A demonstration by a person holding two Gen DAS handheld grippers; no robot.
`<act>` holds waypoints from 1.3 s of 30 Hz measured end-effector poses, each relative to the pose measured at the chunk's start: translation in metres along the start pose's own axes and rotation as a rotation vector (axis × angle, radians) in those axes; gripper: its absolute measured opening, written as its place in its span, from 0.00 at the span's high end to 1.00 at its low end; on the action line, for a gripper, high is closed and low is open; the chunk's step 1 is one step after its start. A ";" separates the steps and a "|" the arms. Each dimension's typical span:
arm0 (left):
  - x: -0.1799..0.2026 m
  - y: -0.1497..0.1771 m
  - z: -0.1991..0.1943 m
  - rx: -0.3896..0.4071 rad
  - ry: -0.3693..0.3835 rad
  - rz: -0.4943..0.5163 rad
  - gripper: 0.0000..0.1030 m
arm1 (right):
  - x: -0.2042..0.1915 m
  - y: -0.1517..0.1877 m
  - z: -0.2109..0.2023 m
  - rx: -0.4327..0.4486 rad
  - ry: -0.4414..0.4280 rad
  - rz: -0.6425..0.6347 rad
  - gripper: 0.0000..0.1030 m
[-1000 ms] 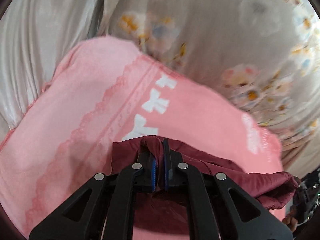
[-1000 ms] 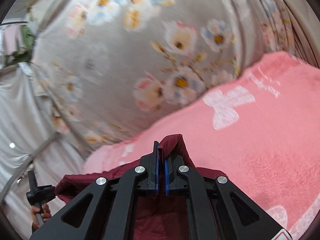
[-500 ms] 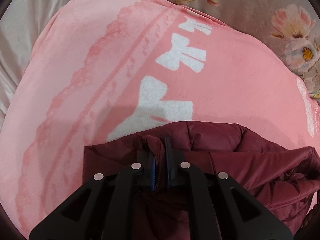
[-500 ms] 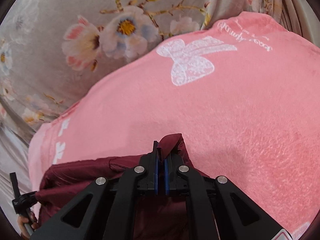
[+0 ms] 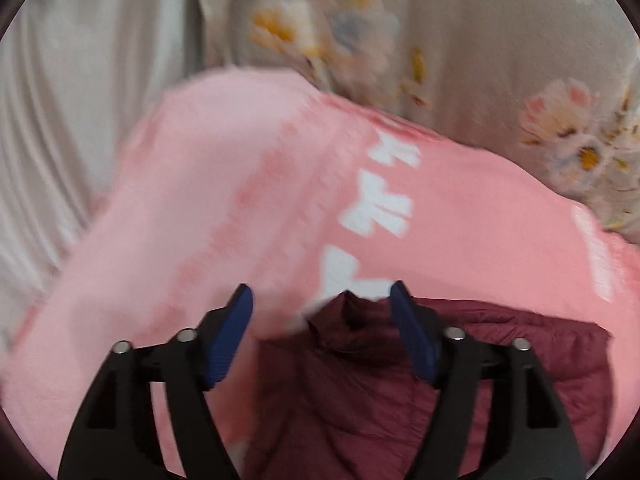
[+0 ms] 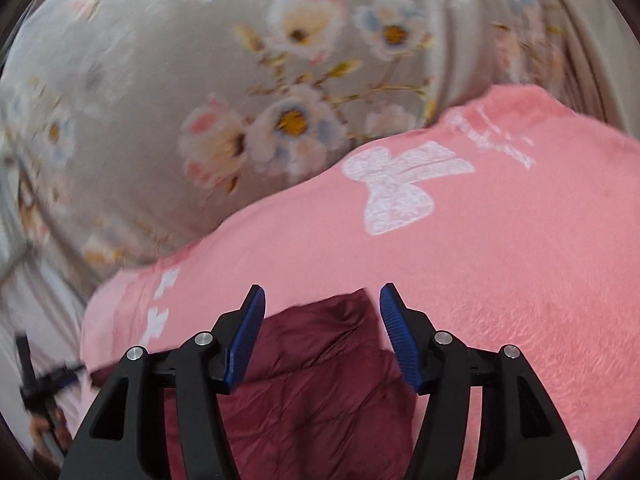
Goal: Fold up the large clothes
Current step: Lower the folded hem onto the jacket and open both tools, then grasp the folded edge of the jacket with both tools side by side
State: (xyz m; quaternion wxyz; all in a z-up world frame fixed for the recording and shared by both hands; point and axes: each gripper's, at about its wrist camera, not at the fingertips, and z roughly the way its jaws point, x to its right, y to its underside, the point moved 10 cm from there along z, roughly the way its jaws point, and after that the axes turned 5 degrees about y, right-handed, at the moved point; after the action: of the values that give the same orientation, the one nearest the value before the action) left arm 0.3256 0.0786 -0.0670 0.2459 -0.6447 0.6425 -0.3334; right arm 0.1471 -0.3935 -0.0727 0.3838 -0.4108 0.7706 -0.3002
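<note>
Maroon jacket (image 5: 360, 392): you see only its near part; the rest runs off the bottom edge, behind your gripper frames.
Pink blanket (image 5: 240, 220): smeared by motion in your left view, lace border unreadable.
White lettering (image 6: 496, 142): too blurred to read.
Floral sheet (image 6: 168, 92): soft, flowers smeared.
Other gripper (image 6: 40, 392): at your right view's left edge, blurred; fingers not discernible.

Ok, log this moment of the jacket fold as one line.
step: release | left tongs: opening, off maroon puffer jacket | right tongs: opening, off jacket | jacket: lying on pink blanket
</note>
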 end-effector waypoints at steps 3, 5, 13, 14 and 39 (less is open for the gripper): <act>0.018 -0.005 -0.010 0.001 0.048 -0.008 0.32 | -0.056 0.022 0.013 -0.080 -0.063 -0.128 0.43; 0.050 0.002 -0.007 -0.052 0.125 0.015 0.32 | -0.091 0.039 0.027 -0.138 -0.116 -0.184 0.45; 0.163 0.064 0.034 -0.222 0.220 0.196 0.33 | -0.153 0.079 0.094 -0.283 -0.084 -0.358 0.67; 0.170 0.070 0.043 -0.237 0.215 0.207 0.33 | -0.152 0.083 0.103 -0.301 -0.069 -0.364 0.79; 0.174 0.095 0.098 -0.156 0.120 0.258 0.23 | -0.131 0.118 0.159 -0.330 -0.027 -0.324 0.96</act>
State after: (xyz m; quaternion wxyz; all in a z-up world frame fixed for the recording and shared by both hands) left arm 0.3276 -0.1102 -0.1820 0.1972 -0.5526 0.7575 -0.2861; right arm 0.2806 -0.2464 -0.2028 0.2687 -0.5903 0.7280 -0.2224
